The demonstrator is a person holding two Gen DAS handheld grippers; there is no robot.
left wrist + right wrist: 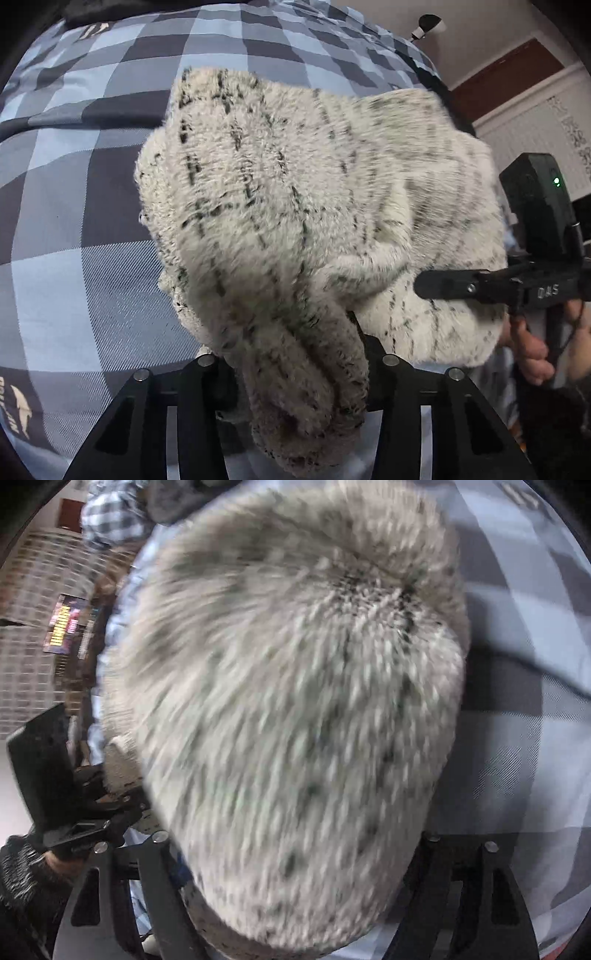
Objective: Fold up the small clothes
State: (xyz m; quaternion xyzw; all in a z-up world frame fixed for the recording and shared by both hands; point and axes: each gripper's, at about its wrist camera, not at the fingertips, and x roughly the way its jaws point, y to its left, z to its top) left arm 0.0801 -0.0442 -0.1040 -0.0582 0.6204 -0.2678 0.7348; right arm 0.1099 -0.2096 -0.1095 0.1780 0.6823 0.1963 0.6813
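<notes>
A fluffy white garment with dark flecks hangs above the checked bedspread. My left gripper is shut on a bunched end of it, and the fabric spills over and hides both fingertips. At the right of the left wrist view, one finger of my right gripper presses into the garment's other side, where the folds draw in. In the right wrist view the blurred garment fills the whole gap of the right gripper, held between wide-set jaws. The left gripper's body shows at the left.
The blue and grey checked bedspread spreads below and around the garment. A person's hand holds the right gripper's handle, and a dark knit sleeve sits at the left one. A pale wall and a lit screen lie beyond.
</notes>
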